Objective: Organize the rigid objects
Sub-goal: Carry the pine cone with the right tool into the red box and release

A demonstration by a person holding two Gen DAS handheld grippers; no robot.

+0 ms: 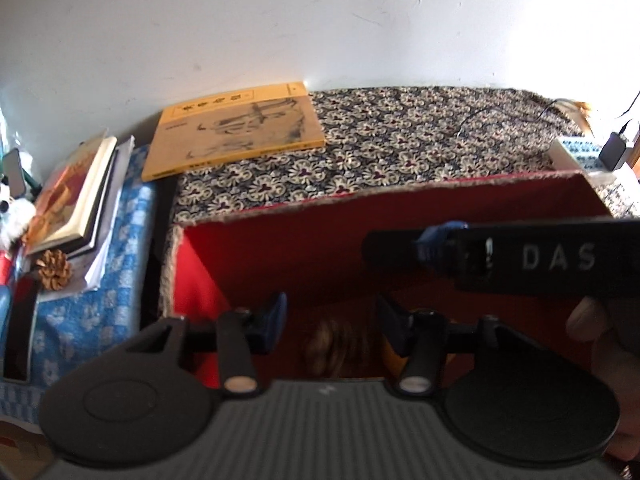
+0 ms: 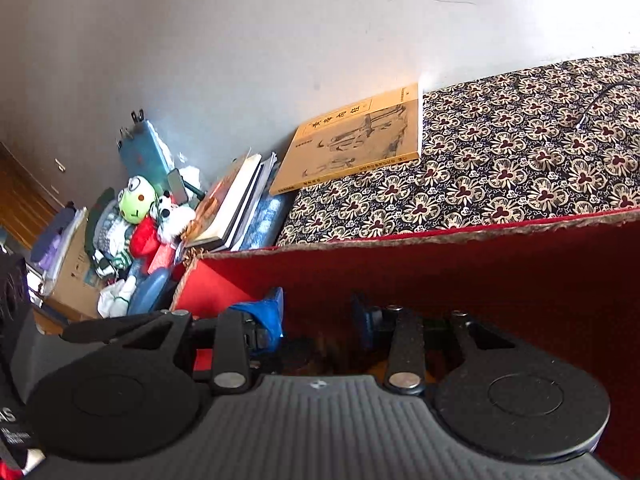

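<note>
A red-lined box [image 1: 304,248] with a rough fibre rim sits on a floral cloth; it also shows in the right wrist view [image 2: 460,264]. My left gripper [image 1: 330,314] is open and hangs over the box's inside, above a dim brown object [image 1: 332,344] on the box floor. My right gripper [image 2: 318,312] is open, also inside the box; its body crosses the left wrist view [image 1: 520,256] at the right. A dark brown thing [image 2: 320,348] lies below its fingertips. What the brown objects are I cannot tell.
A yellow book [image 1: 236,132] lies on the floral cloth [image 1: 420,132] by the white wall. Stacked books [image 1: 76,196] and a pine cone [image 1: 54,269] lie left. Plush toys [image 2: 138,204] and clutter fill the far left. A cable [image 1: 500,114] and a small box [image 1: 576,152] lie right.
</note>
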